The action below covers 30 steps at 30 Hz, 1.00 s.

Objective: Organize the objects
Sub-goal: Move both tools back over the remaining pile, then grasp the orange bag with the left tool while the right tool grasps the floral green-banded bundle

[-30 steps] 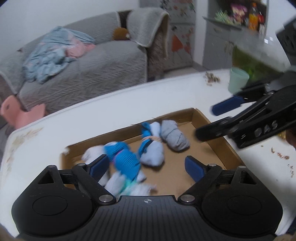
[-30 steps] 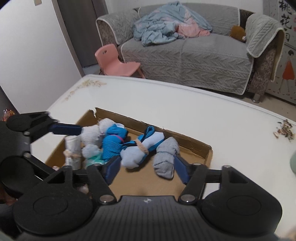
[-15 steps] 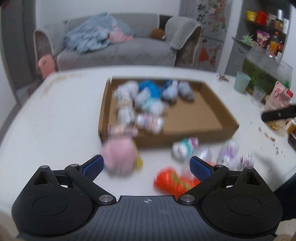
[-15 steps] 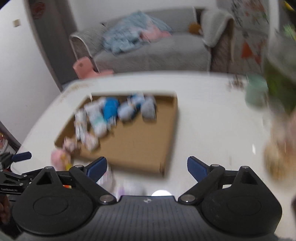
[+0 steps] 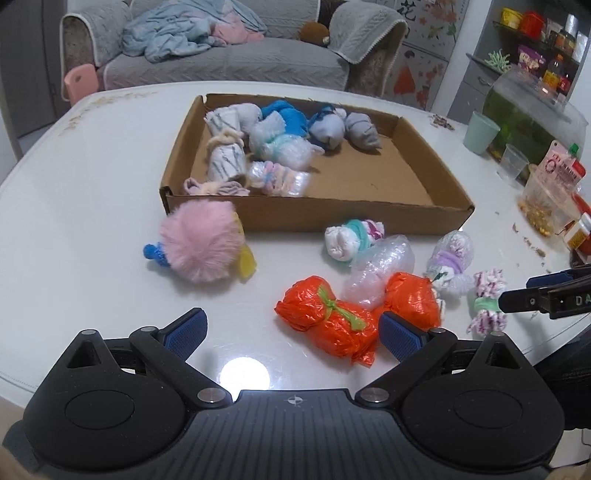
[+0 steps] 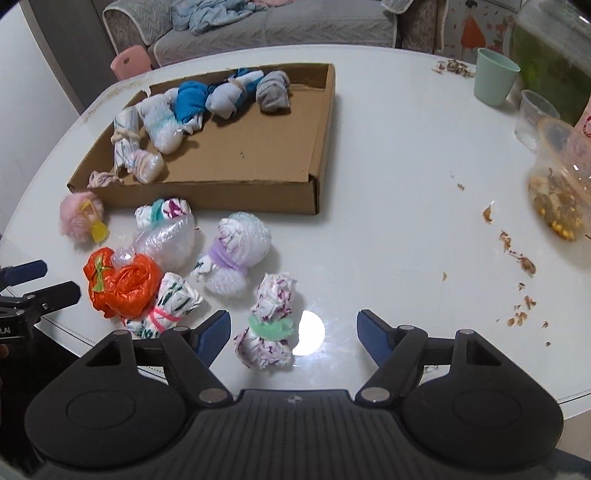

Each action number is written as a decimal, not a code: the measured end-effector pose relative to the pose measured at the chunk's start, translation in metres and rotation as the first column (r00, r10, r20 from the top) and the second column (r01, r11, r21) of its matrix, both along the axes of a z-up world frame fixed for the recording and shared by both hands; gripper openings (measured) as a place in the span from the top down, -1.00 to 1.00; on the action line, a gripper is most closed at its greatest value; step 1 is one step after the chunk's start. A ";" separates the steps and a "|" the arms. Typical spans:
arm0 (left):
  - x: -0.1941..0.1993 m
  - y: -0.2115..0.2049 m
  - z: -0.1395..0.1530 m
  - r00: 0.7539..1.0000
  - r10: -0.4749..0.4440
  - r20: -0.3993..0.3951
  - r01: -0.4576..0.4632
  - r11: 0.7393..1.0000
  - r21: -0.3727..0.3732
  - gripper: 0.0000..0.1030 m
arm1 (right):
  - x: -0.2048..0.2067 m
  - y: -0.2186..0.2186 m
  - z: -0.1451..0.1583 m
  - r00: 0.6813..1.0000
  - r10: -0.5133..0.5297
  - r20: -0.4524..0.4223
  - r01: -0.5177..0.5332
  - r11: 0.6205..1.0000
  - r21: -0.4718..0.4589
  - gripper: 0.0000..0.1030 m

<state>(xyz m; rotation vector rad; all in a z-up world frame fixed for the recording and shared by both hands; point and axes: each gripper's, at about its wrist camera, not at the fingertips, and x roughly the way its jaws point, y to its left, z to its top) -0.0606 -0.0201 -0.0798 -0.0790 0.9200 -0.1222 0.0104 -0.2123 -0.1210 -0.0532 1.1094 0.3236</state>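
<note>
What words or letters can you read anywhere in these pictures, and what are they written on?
"DA": white letters on the right gripper arm in the left wrist view, cut off at the edge.
"LAI": white letters on the left gripper arm in the right wrist view, also cut off.
Dark characters on the wall poster: too partial to read.
Pink packet and shelf jars: print too small and blurred.

Around your white table: living-room clutter

You see a grey quilted sofa (image 5: 229,62) with a crumpled light-blue blanket (image 5: 173,35), a pink plastic child's chair (image 5: 79,81), a mint-green plastic cup (image 6: 495,79), a clear plastic cup (image 6: 535,114) and scattered brown crumbs (image 6: 517,258).
</note>
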 end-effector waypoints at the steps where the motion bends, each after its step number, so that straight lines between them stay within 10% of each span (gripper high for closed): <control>1: 0.002 -0.001 -0.003 1.000 -0.002 -0.009 0.002 1.000 0.003 -0.95 | 0.001 0.002 -0.002 1.000 0.006 -0.003 -0.006 1.000 -0.008 -0.37; 30: 0.024 -0.004 -0.022 0.999 0.000 -0.032 0.001 0.999 0.046 -0.81 | 0.001 0.008 -0.020 0.997 0.047 -0.059 -0.051 0.997 -0.058 0.00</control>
